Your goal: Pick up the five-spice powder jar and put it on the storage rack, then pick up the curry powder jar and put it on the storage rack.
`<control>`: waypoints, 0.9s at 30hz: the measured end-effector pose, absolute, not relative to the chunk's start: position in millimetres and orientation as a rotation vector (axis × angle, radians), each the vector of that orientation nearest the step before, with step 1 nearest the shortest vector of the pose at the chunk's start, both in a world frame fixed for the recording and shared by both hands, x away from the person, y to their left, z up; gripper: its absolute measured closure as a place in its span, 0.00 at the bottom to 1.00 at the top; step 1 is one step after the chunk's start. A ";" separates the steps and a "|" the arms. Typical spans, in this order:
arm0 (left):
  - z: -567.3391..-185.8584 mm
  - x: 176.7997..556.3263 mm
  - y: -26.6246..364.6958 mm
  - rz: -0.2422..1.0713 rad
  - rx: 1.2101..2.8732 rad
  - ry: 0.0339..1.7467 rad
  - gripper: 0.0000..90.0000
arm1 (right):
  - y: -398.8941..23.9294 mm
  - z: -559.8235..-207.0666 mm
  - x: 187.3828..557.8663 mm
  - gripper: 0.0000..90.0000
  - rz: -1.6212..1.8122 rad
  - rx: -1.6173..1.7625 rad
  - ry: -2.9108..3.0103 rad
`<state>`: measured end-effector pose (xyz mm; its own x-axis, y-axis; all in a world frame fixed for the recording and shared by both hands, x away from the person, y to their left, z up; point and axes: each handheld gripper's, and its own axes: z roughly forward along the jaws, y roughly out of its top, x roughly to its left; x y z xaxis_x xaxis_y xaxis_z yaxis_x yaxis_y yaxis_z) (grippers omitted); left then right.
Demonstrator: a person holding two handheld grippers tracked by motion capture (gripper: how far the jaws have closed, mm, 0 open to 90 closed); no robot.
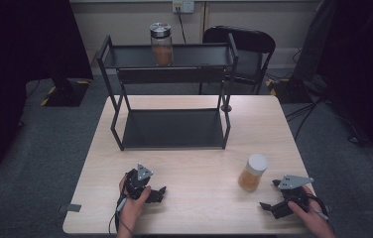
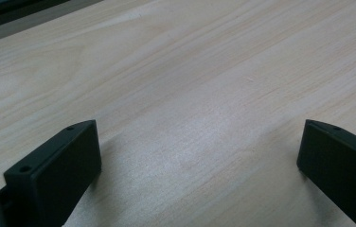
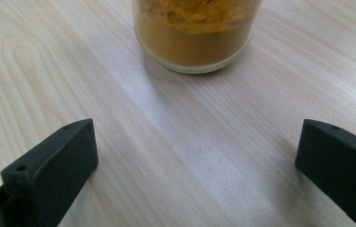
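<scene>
A jar of orange powder with a white lid stands upright on the bench, near its right front. The right hand-held gripper lies just right of it, apart from it, jaws spread wide and empty, aimed at the jar's base. The left hand-held gripper rests at the front left, well apart, jaws wide over bare wood. Behind stands a black rack with a second jar on top.
</scene>
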<state>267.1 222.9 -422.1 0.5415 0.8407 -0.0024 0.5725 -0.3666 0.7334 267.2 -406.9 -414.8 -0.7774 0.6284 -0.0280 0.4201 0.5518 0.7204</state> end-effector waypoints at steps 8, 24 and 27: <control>-422.3 267.0 222.8 0.495 2.081 1.137 0.00 | -405.6 -414.7 266.8 0.00 1.050 0.881 2.503; -422.3 267.0 222.8 0.495 2.081 1.137 0.00 | -399.4 -405.8 272.0 0.02 1.024 0.876 2.508; -422.3 267.0 222.8 0.495 2.081 1.136 0.00 | -399.3 -403.0 272.9 0.02 1.034 0.877 2.502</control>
